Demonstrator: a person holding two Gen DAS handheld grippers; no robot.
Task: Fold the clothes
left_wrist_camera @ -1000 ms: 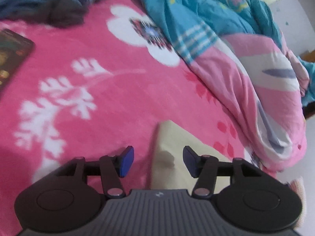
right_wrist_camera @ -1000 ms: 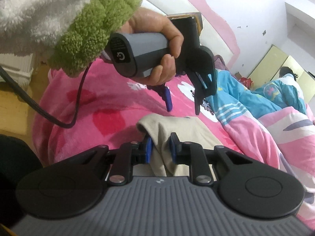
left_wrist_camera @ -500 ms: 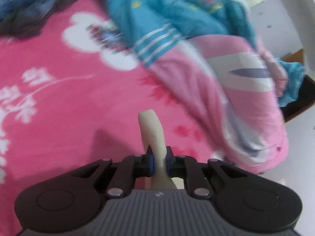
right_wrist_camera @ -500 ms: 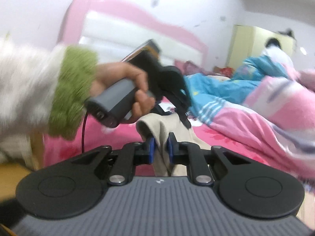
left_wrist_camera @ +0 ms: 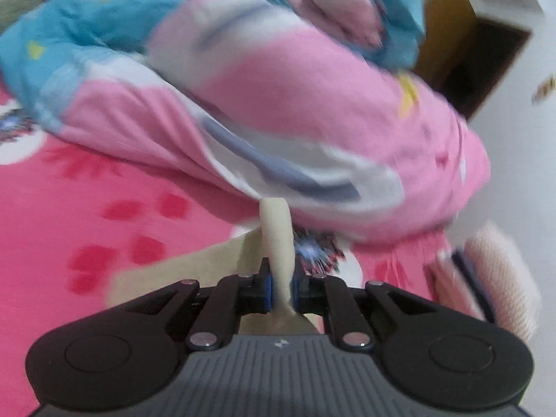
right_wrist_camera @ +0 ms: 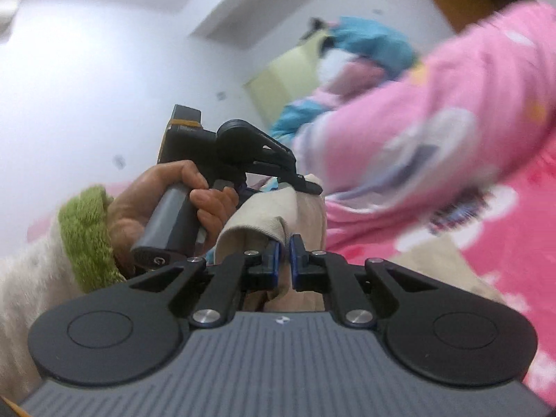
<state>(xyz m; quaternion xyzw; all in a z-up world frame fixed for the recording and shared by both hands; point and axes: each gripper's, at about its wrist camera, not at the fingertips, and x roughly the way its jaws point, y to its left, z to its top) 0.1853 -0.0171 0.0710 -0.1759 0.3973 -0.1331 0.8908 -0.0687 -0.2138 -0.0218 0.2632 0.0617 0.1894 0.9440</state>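
So a second ago the left gripper (left_wrist_camera: 280, 286) sat wide open over the pink blanket (left_wrist_camera: 69, 201); now it's clamped on the beige garment (left_wrist_camera: 276, 236), lifted right up beside the bunched quilt (left_wrist_camera: 295, 104). The right gripper (right_wrist_camera: 284, 260) has been closing and pinches the garment's other edge, closer to the quilt too.

The left gripper (left_wrist_camera: 280, 286), black-armed with blue pads, is angled downward, its jaws pinched tight on a fold of cream-beige cloth (left_wrist_camera: 276, 243). The right gripper (right_wrist_camera: 284, 260) points roughly level; its jaws have just been closing and now clamp the same cloth. A bare left hand (right_wrist_camera: 163, 205), in a fuzzy white sleeve with a green cuff (right_wrist_camera: 85, 232), wraps the left gripper's grey handle.
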